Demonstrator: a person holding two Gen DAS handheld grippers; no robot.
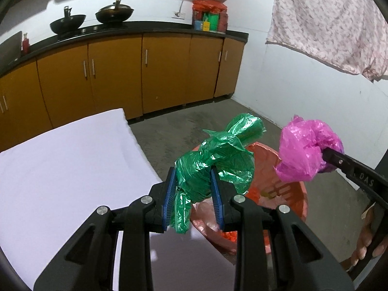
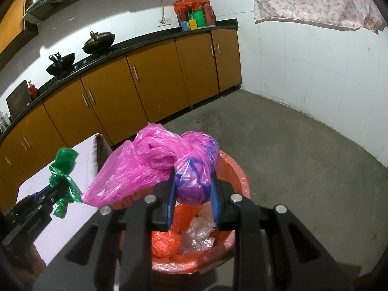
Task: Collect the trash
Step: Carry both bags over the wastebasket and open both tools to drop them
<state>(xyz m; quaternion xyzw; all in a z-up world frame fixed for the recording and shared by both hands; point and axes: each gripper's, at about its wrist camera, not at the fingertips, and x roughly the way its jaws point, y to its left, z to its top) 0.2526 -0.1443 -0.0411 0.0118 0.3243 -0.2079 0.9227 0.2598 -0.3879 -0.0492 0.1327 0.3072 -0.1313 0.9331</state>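
Observation:
My left gripper (image 1: pixel 192 184) is shut on a crumpled green plastic bag (image 1: pixel 218 160) and holds it in the air at the table's right edge, over the near rim of the red trash bin (image 1: pixel 295 194). My right gripper (image 2: pixel 194 189) is shut on a knotted pink plastic bag (image 2: pixel 155 167) and holds it above the red trash bin (image 2: pixel 240 177). The bin is lined with an orange bag and holds orange and clear plastic trash (image 2: pixel 194 232). The pink bag (image 1: pixel 305 150) shows at the right of the left wrist view, and the green bag (image 2: pixel 64 174) at the left of the right wrist view.
A white-topped table (image 1: pixel 68 169) lies to the left of the bin. Yellow kitchen cabinets (image 1: pixel 116 77) with a black counter, two woks (image 1: pixel 114 12) and a pile of containers (image 1: pixel 209 15) stand behind. The floor (image 2: pixel 291 145) is bare concrete. A floral cloth (image 1: pixel 327 21) hangs at right.

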